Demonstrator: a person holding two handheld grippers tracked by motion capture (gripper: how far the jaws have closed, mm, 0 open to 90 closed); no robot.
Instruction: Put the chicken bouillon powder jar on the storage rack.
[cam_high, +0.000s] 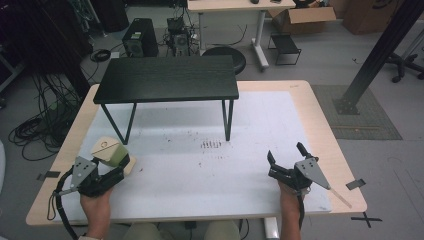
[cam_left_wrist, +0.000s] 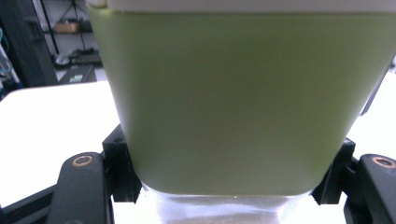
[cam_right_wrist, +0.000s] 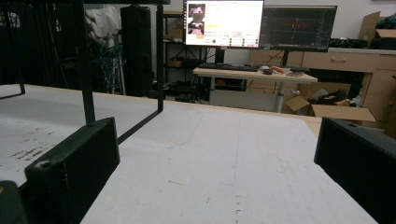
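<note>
We are looking down at the near edge of the table (cam_high: 310, 107), and our left gripper (cam_high: 116, 167) is clamping a green container (cam_high: 111, 152) with a cream lid, its jaws pressing on either side of the body. In the left gripper view that green container (cam_left_wrist: 243, 98) is looming right up against the lens, with the black jaws hugging its lower corners and a clear base showing beneath it. The container is sitting at the near left corner of the white mat (cam_high: 200, 175), just in front of the black shelf's left leg.

Over on the near right, our right gripper (cam_high: 286, 157) is resting on the mat with its jaws standing wide apart and nothing between them; in the right gripper view we are seeing bare white surface between the two black jaws.

Farther out, the black shelf (cam_high: 167, 77) is standing on its thin legs across the middle of the table. Beyond the table's far edge, a second desk (cam_right_wrist: 252, 74) is carrying two monitors (cam_right_wrist: 224, 23).
</note>
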